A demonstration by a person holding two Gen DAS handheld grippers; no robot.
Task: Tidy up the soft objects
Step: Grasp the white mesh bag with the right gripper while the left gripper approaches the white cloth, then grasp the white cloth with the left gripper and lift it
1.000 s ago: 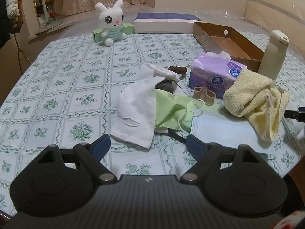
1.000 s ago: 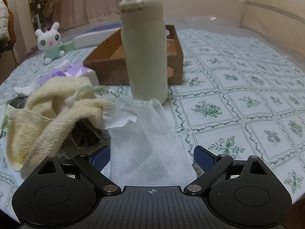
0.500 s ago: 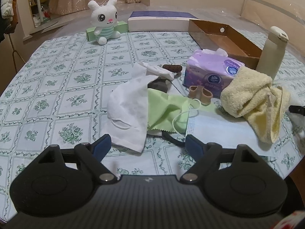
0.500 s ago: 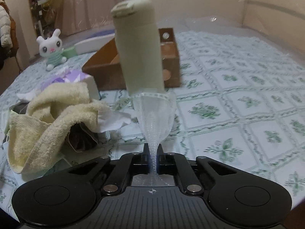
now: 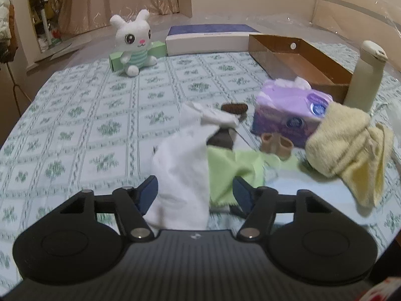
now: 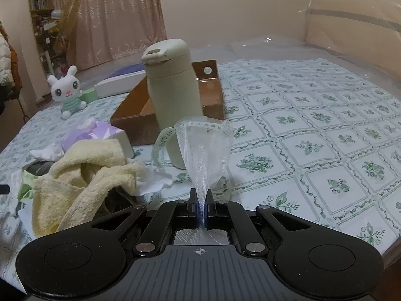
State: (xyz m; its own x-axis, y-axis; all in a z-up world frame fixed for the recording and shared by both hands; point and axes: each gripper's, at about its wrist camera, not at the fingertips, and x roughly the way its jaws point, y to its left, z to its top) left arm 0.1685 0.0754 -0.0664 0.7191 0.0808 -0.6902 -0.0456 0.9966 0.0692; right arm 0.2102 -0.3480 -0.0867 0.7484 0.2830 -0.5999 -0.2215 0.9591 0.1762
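Note:
My right gripper (image 6: pixel 201 204) is shut on a white mesh net bag (image 6: pixel 206 150) and holds it up above the table, in front of the cream bottle (image 6: pixel 174 92). My left gripper (image 5: pixel 194 194) is open, its jaws on either side of a white cloth (image 5: pixel 181 173) that lies partly over a green cloth (image 5: pixel 231 168). A yellow towel (image 5: pixel 351 148) is heaped at the right; it also shows in the right wrist view (image 6: pixel 82 173). A white plush rabbit (image 5: pixel 134 40) sits at the far side of the table.
An open brown cardboard box (image 5: pixel 300 62) stands at the back right beside the bottle (image 5: pixel 367 75). A purple tissue pack (image 5: pixel 288 113), a small tan item (image 5: pixel 275 144), a face mask (image 5: pixel 313 193) and a dark item (image 5: pixel 221 139) lie around the cloths. A blue-white flat box (image 5: pixel 208 39) and a green box (image 5: pixel 158 50) stand behind.
My right gripper closed on the mesh bag and lifted it off the table. My left gripper moved forward, so the white cloth now lies between its open jaws.

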